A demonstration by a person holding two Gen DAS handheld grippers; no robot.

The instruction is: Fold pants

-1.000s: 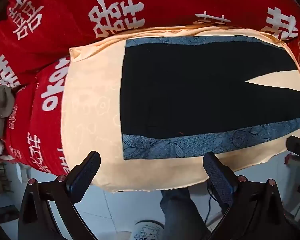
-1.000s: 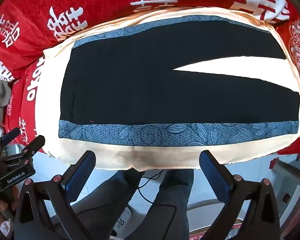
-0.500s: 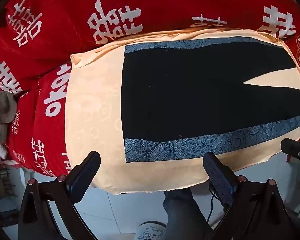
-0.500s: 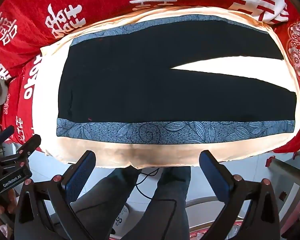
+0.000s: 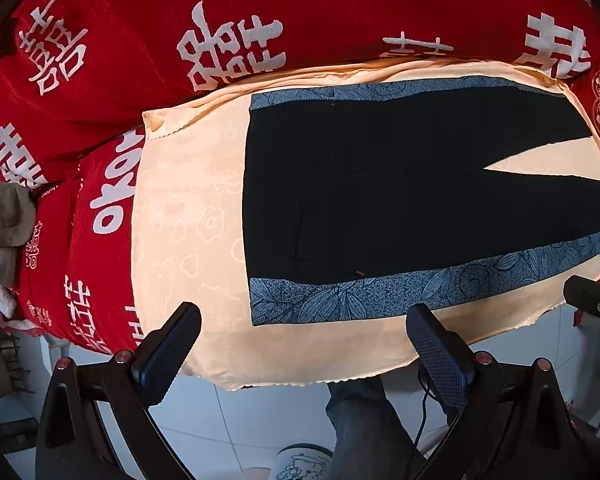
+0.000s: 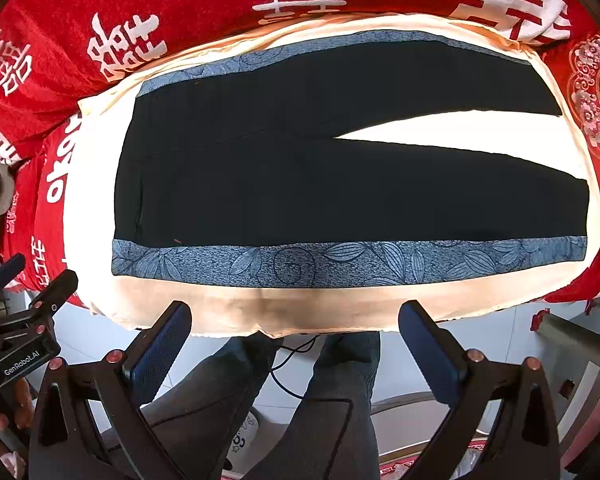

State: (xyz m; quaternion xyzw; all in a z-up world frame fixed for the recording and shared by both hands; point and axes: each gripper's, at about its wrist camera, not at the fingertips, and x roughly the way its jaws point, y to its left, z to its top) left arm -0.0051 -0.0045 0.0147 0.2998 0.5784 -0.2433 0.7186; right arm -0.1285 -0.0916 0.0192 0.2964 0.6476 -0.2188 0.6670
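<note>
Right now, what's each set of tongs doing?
Left tongs: open, holding nothing, short of the pants.
Right tongs: open, holding nothing.

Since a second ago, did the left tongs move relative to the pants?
Yes. In the left wrist view the pants slid slightly down-right against the left tongs, so the tongs eased up-left toward the waistband end, jaws open.

Both our tongs spread wide, gripping nothing

Our left black two-finger tongs (image 5: 302, 338) hover with their textured dark-blue pads (image 5: 168, 350) far apart. Our right black two-finger tongs (image 6: 296, 338) stand equally wide and level. In the right wrist view, our hand (image 6: 4, 412) grips the left tool's handle; our grey-trousered legs (image 6: 332, 408) stand below.
</note>
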